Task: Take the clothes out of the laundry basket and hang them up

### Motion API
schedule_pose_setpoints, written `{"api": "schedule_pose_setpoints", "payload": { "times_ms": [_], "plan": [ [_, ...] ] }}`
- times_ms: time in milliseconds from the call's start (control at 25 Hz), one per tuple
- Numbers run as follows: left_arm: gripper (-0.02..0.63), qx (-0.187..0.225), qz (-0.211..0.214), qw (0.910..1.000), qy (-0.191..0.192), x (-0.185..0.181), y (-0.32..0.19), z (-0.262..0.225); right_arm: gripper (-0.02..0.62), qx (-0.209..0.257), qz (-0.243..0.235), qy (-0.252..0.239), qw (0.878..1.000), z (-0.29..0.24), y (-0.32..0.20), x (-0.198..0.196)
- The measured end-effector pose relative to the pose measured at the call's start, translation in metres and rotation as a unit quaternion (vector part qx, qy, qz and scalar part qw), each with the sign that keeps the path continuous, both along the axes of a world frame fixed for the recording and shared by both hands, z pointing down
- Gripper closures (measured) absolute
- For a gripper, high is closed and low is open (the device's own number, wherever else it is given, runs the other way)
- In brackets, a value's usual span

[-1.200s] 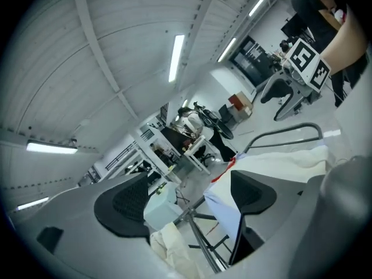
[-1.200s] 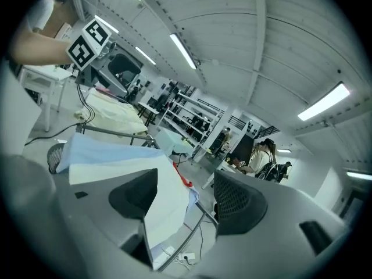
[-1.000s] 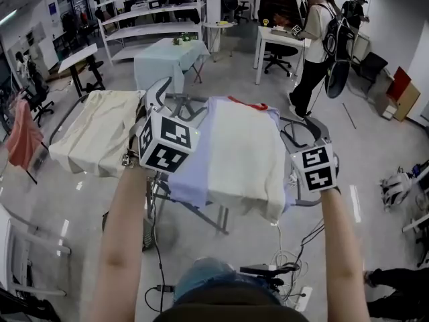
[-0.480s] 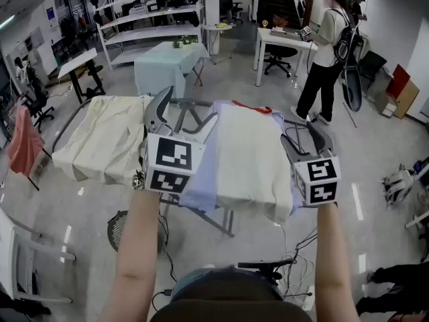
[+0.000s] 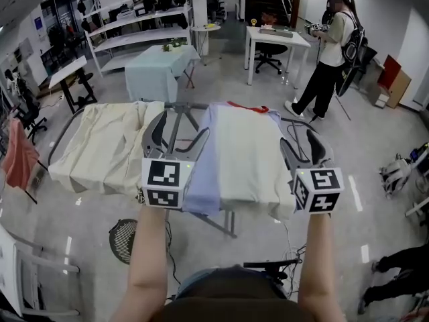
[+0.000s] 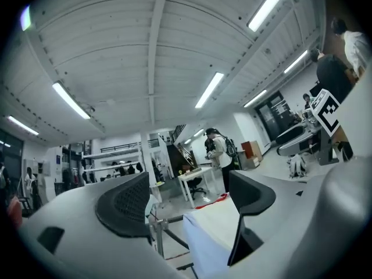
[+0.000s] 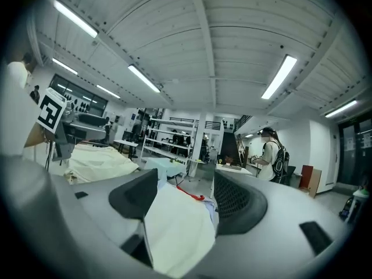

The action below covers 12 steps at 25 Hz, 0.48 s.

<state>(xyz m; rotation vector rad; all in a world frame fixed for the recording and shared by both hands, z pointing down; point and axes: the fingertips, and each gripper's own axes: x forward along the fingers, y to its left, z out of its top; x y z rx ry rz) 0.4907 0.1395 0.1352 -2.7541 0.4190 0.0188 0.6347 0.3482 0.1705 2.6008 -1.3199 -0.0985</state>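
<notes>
A drying rack (image 5: 179,106) carries a cream cloth (image 5: 107,146) on its left half and a white garment over a lavender one (image 5: 244,156) on its right half, with a red strap (image 5: 247,106) at the far end. My left gripper (image 5: 177,134) hovers over the gap between the two loads. It is open, its jaws have just closed a little, and nothing is between them. My right gripper (image 5: 303,147) is at the white garment's right edge, open. In the right gripper view the white garment (image 7: 174,231) lies beyond the jaws, unpinched. No laundry basket is in view.
A person with a backpack (image 5: 335,45) stands by a white desk (image 5: 275,42) at the back right. A table under pale blue cloth (image 5: 157,66) and shelves (image 5: 134,25) lie behind. A floor fan (image 5: 124,237) and cables (image 5: 288,260) are under the rack.
Both grippers have rolled until their marker cubes sit level. The left one sank slightly toward the rack. The person at the back has stepped to the right.
</notes>
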Motion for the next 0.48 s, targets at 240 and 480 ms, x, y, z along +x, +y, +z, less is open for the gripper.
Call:
{"api": "schedule_pose_setpoints", "payload": {
  "times_ms": [240,480],
  "plan": [
    [0.212,-0.016,0.008,0.9998,0.001,-0.011,-0.008,0.027,0.308,0.009,0.017,-0.004,1.0,0.013,0.01,-0.011],
    [0.351,-0.017,-0.002,0.9999,0.0,-0.024,-0.012,0.038,0.398,0.012,0.019,0.003,1.0,0.01,0.017,-0.017]
  ]
}}
